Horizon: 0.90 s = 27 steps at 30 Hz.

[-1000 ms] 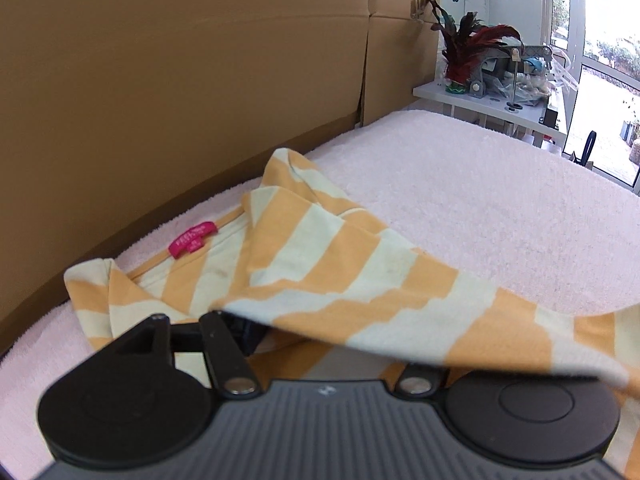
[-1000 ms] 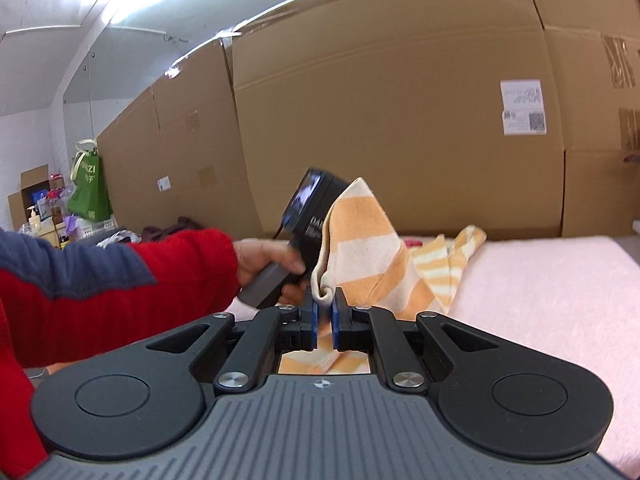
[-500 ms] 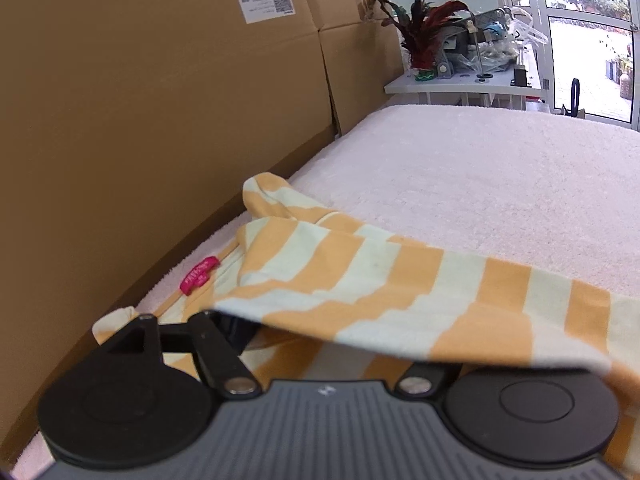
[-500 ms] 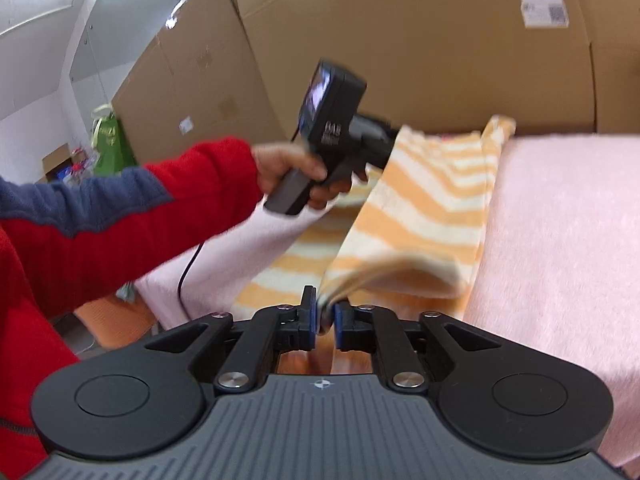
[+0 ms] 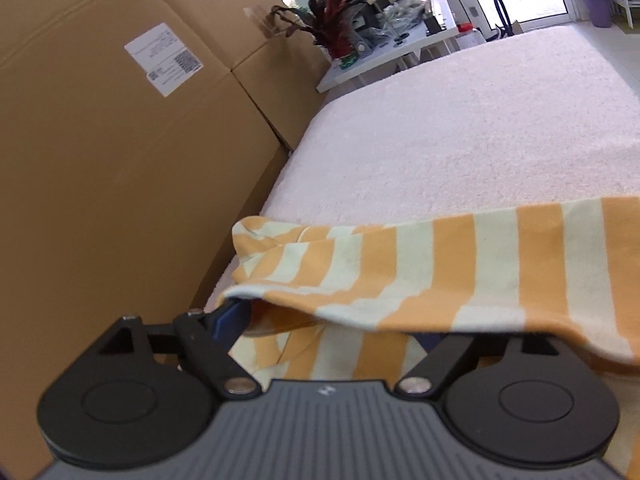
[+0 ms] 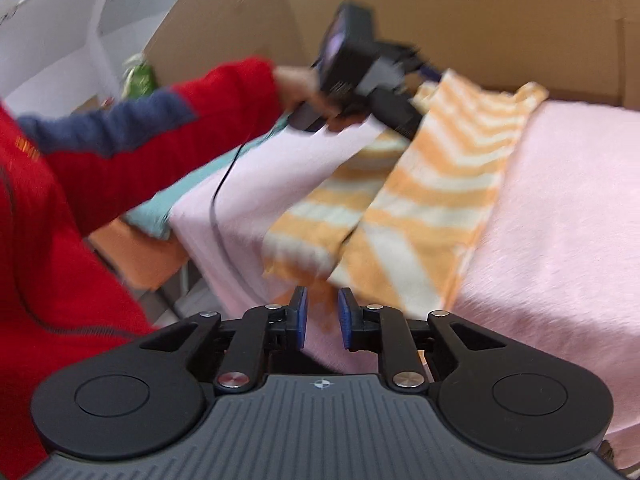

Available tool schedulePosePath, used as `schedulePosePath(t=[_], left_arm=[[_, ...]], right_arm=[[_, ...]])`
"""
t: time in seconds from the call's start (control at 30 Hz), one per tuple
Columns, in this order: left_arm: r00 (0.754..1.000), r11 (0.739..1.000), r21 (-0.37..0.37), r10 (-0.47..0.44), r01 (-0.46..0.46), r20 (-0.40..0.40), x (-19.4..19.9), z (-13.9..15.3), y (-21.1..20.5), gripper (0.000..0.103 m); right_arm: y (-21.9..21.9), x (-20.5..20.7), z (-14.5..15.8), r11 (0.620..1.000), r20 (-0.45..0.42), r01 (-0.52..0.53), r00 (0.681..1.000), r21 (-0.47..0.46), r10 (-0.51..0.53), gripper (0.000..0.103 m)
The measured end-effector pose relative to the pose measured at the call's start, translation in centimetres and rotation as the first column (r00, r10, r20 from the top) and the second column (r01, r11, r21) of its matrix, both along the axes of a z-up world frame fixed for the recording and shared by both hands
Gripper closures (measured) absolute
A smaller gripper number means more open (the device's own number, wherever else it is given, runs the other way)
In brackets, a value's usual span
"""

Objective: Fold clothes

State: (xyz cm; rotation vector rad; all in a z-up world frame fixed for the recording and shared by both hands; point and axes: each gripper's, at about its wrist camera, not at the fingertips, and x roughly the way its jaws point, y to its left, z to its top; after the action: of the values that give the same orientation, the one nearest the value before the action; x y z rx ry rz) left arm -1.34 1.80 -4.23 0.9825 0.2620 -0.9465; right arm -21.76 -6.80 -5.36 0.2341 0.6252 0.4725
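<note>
Right wrist view: the right gripper, jaws just parting, holds nothing near the striped garment; the left gripper spreads wide beneath its fold.

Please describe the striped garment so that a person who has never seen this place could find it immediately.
Look for the wide pink fleecy surface in front of the wall of cardboard boxes. On its end nearest the boxes lies the striped garment, folded lengthwise. It is the only patterned cloth there, with broad orange and cream bands.
</note>
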Motion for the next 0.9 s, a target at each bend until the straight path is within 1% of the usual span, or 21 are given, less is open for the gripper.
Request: schedulePosePath(t=[0.07,0.1,0.17,0.23,0.27,0.37,0.43,0.5,0.53,0.57,0.6,0.67,0.7,0.73,0.8,0.87,0.9], left_arm=[[1.0,1.0,0.005,-0.014,0.014,0.015,-0.5,0.2,0.4,0.011],[1.0,1.0,0.007,-0.02,0.02,0.023,-0.7,0.3,0.6,0.011],[0.999,1.0,-0.003,-0.009,0.009,0.039,-0.8,0.6,1.3,0.011],[0.998,0.999,-0.032,0.017,-0.015,0.055,-0.9,1.1,2.5,0.011],[0.998,0.999,-0.044,0.032,-0.03,0.058,-1.0,1.3,3.1,0.011],[0.994,0.993,-0.09,0.087,-0.081,0.065,-1.2,1.8,5.4,0.006],[0.991,0.982,-0.143,0.13,-0.125,0.031,-1.1,2.1,7.0,0.005],[0.982,0.959,-0.208,0.188,-0.19,-0.025,-1.0,2.4,8.7,0.005],[0.973,0.938,-0.26,0.22,-0.229,-0.062,-1.0,2.6,9.7,0.005],[0.963,0.91,-0.314,0.246,-0.27,-0.113,-1.0,2.8,10.6,0.005],[0.949,0.878,-0.365,0.268,-0.311,-0.165,-1.1,3.0,11.5,0.005],[0.916,0.803,-0.45,0.289,-0.39,-0.279,-1.4,3.0,12.9,0.005],[0.896,0.764,-0.483,0.289,-0.428,-0.336,-1.5,2.9,13.5,0.005],[0.877,0.732,-0.502,0.292,-0.461,-0.38,-1.7,2.7,13.8,0.005],[0.846,0.688,-0.515,0.297,-0.511,-0.442,-2.4,2.2,13.8,0.005],[0.818,0.66,-0.518,0.283,-0.545,-0.501,-3.0,1.7,13.4,0.004],[0.804,0.65,-0.516,0.27,-0.558,-0.529,-3.3,1.5,13.2,0.004]], right_arm=[[-1.0,0.0,0.5,0.997,0.028,0.071,0.997,0.012,-0.071,0.083],[-1.2,0.5,0.5,0.994,0.032,0.105,0.994,0.017,-0.106,0.082],[-1.0,1.2,0.1,0.991,0.034,0.136,0.99,0.001,-0.136,0.082],[-1.0,1.7,-0.2,0.984,0.042,0.179,0.983,-0.024,-0.178,0.082],[-1.4,1.7,-0.3,0.98,0.033,0.196,0.98,-0.02,-0.195,0.082],[-2.4,1.4,-0.7,0.971,0.009,0.237,0.971,-0.014,-0.237,0.082],[-2.6,1.1,-0.9,0.97,0.0,0.241,0.97,-0.017,-0.241,0.08],[-2.6,0.8,-1.2,0.975,-0.012,0.224,0.975,-0.001,-0.224,0.08],[-2.5,0.8,-1.3,0.976,-0.018,0.218,0.976,0.002,-0.218,0.079],[-2.5,0.7,-1.4,0.977,-0.023,0.215,0.976,0.005,-0.215,0.078],[-2.4,0.7,-1.6,0.977,-0.027,0.212,0.977,0.007,-0.212,0.077],[-2.4,0.9,-1.8,0.976,-0.037,0.218,0.975,0.007,-0.218,0.076],[-2.3,1.0,-1.8,0.975,-0.043,0.22,0.975,0.005,-0.22,0.076],[-2.4,1.1,-1.8,0.975,-0.047,0.221,0.974,0.005,-0.22,0.076],[-2.4,1.3,-1.9,0.975,-0.055,0.222,0.974,0.005,-0.221,0.076],[-2.2,1.2,-1.7,0.976,-0.034,0.216,0.976,0.002,-0.216,0.078],[-2.0,1.1,-1.5,0.977,-0.017,0.215,0.977,-0.001,-0.215,0.079]])
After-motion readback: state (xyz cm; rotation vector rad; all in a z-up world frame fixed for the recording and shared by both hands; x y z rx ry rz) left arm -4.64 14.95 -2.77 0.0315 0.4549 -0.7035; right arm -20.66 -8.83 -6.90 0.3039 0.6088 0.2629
